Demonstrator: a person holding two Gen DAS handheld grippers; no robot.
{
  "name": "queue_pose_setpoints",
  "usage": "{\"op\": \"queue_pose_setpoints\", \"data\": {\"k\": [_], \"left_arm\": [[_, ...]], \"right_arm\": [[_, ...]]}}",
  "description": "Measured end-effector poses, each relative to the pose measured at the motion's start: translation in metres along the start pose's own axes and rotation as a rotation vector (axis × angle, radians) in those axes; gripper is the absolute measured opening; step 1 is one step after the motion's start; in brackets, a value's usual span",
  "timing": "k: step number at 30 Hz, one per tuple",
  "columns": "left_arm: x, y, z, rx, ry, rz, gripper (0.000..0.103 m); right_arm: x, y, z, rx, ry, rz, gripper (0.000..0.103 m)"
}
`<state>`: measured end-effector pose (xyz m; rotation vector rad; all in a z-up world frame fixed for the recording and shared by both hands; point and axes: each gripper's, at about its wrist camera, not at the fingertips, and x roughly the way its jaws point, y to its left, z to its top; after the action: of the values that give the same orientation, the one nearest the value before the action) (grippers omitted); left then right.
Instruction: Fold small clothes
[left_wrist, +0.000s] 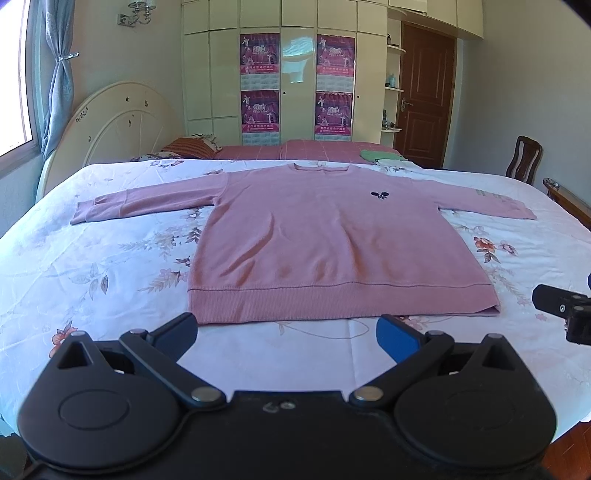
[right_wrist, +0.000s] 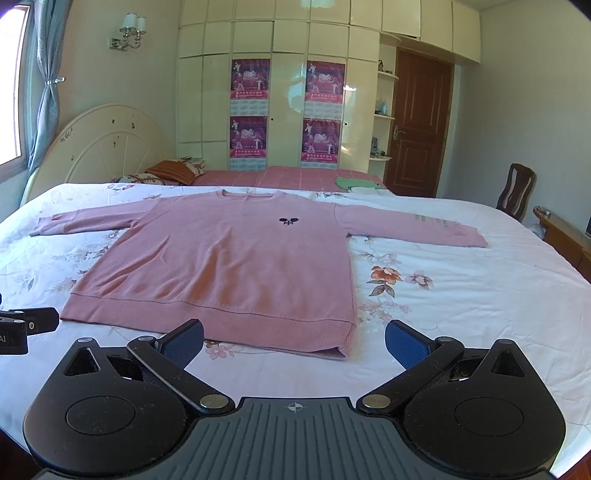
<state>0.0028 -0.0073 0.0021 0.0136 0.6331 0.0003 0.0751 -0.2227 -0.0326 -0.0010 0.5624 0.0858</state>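
Pink knit, long-sleeved: the sweater (left_wrist: 332, 236) lies flat and face up on the floral bedsheet (left_wrist: 92, 266), collar away from me, both sleeves spread out to the sides, ribbed hem nearest my grippers. No fold has been made yet.

My left gripper (left_wrist: 288, 332) is spread wide with nothing in it, poised just short of the hem. My right gripper (right_wrist: 293, 343) is likewise wide open and holding nothing, near the hem's right corner.

Risks noted:
- The hem is two layers. A shallow pinch would likely catch the top layer only, and the back would drag and bunch under the fold.
- The sheet is soft and sits directly beneath the knit. Closing too deep could seize the sheet with the garment and lift both.
- The left sleeve (left_wrist: 140, 203) and right sleeve (right_wrist: 413, 225) lie well apart from the body. Lifting one side without matching the other would, in my judgement, skew the fold line.
- The knit looks limp; a fast lift would let it sag and crease.
- A green garment (right_wrist: 358, 183) lies beyond the collar, close enough to be swept if the sweater is pushed forward.
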Motion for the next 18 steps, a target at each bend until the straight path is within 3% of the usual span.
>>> {"op": "queue_pose_setpoints", "data": {"k": [18], "left_arm": [[-0.0007, 0.0013, -0.0011, 0.000, 0.004, 0.006, 0.103]], "right_arm": [[-0.0002, 0.0014, 0.0001, 0.001, 0.001, 0.003, 0.103]]}}
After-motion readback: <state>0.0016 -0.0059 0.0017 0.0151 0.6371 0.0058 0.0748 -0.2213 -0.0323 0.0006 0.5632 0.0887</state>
